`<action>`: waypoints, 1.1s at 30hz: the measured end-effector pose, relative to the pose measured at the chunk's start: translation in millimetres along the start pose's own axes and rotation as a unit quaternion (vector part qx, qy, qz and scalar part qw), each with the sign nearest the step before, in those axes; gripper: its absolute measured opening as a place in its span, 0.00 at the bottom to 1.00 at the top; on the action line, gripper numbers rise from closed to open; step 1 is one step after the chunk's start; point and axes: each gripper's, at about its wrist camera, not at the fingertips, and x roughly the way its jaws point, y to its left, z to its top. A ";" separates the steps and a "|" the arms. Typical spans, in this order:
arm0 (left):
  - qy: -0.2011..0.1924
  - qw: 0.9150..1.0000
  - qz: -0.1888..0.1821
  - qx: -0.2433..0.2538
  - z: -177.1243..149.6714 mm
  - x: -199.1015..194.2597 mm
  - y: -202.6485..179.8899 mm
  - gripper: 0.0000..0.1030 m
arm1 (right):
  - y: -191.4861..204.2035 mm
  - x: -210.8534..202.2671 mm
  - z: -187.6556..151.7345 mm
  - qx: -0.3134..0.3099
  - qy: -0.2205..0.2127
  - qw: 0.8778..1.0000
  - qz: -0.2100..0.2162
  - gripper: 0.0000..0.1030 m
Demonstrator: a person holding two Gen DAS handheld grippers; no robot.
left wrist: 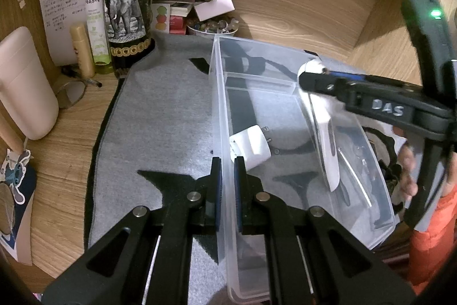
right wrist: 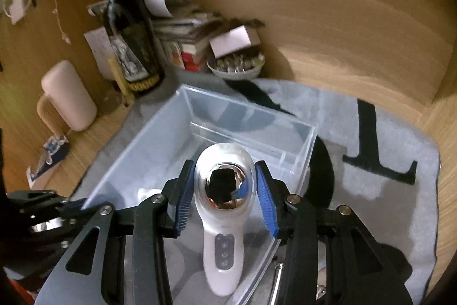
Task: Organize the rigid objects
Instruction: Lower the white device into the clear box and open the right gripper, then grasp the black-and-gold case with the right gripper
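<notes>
A clear plastic bin (left wrist: 371,162) stands on a grey mat. My left gripper (left wrist: 227,179) is shut on the bin's left wall. A white plug adapter (left wrist: 250,147) lies inside the bin. My right gripper (right wrist: 225,193) is over the bin with its jaws apart on either side of the head of a white handheld device with a chrome head (right wrist: 225,187); whether the pads touch it is unclear. The device leans inside the bin and also shows in the left wrist view (left wrist: 325,139), with the right gripper (left wrist: 311,76) at its top.
A dark bottle (left wrist: 125,5), a green spray bottle (left wrist: 97,19), a pink container (left wrist: 22,85), papers, books and a bowl of beads (left wrist: 212,26) crowd the back left. Wooden walls enclose the desk. A thin metal tool (left wrist: 354,176) lies by the bin's right side.
</notes>
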 end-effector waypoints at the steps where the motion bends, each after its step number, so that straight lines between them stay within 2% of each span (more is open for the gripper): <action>1: 0.000 1.000 0.000 0.000 -0.4 0.1 0.4 0.07 | -0.6 3.9 -0.1 -0.002 0.008 1.000 -0.002 0.38; 8: -0.001 1.000 -0.001 0.000 -0.5 1.1 0.7 0.07 | 3.0 22.7 -0.6 -0.023 0.049 0.998 -0.014 0.38; 15: -0.001 1.000 -0.001 0.002 0.3 3.4 0.6 0.07 | 3.6 10.6 3.2 -0.027 0.026 0.999 -0.017 0.39; 19: -0.001 1.000 0.000 0.003 0.7 4.4 -0.1 0.07 | -0.2 -3.1 3.9 -0.022 0.007 1.000 -0.022 0.47; 22: -0.001 1.000 -0.001 0.003 -0.4 3.1 1.6 0.07 | -3.9 -21.8 3.2 -0.019 -0.021 0.999 -0.035 0.59; 25: -0.001 1.000 -0.001 0.003 -0.4 3.1 1.7 0.07 | -11.8 -42.9 1.9 -0.012 -0.050 0.997 -0.055 0.66; 29: -0.001 1.000 -0.001 0.003 -0.2 3.3 1.9 0.07 | -30.5 -71.3 -3.2 0.006 -0.077 0.993 -0.086 0.68; 33: -0.002 1.000 -0.001 0.005 -2.2 -0.3 3.7 0.07 | -49.3 -86.4 -12.3 0.018 -0.080 0.989 -0.120 0.69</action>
